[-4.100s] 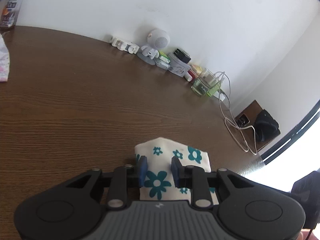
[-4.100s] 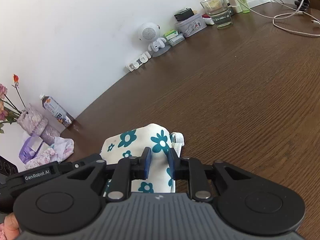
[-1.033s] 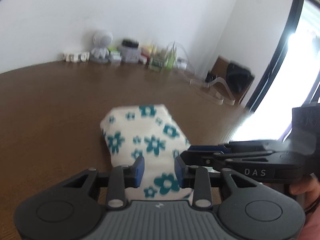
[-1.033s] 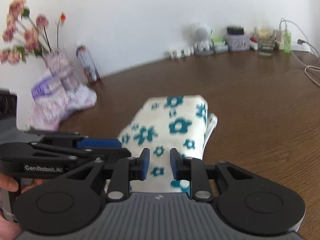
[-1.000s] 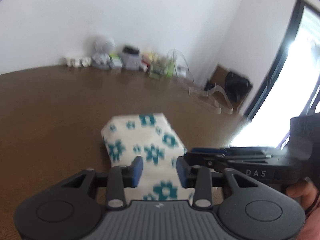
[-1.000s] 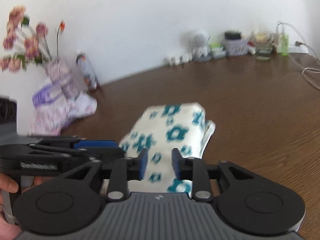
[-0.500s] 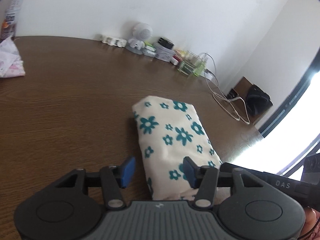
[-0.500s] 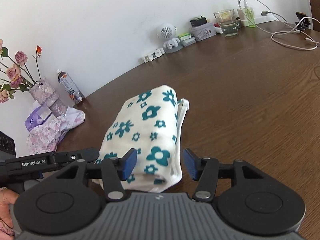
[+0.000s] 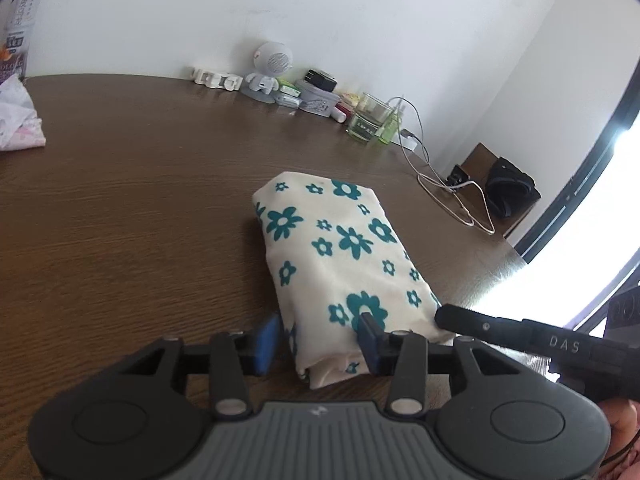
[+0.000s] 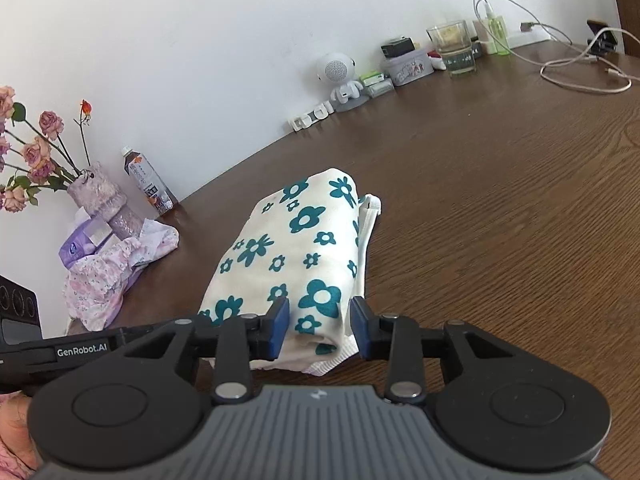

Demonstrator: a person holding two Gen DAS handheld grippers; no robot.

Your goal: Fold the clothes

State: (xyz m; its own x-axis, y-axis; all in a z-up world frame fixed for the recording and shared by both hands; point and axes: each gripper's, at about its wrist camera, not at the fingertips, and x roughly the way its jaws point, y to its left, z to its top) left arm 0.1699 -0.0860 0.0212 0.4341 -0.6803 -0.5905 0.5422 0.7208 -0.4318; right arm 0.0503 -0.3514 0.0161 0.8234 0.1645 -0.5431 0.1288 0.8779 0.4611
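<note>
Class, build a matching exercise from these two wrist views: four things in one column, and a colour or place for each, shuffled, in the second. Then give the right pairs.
Column 1
1. folded cloth
2. robot-shaped speaker
3. drinking glass
4. bottle

Column 2
A. beside the vase of flowers
B. cream with teal flowers, mid-table between both open grippers
C. white, by the wall
D. clear, near the charging cables

Pairs: 1-B, 2-C, 3-D, 4-A
</note>
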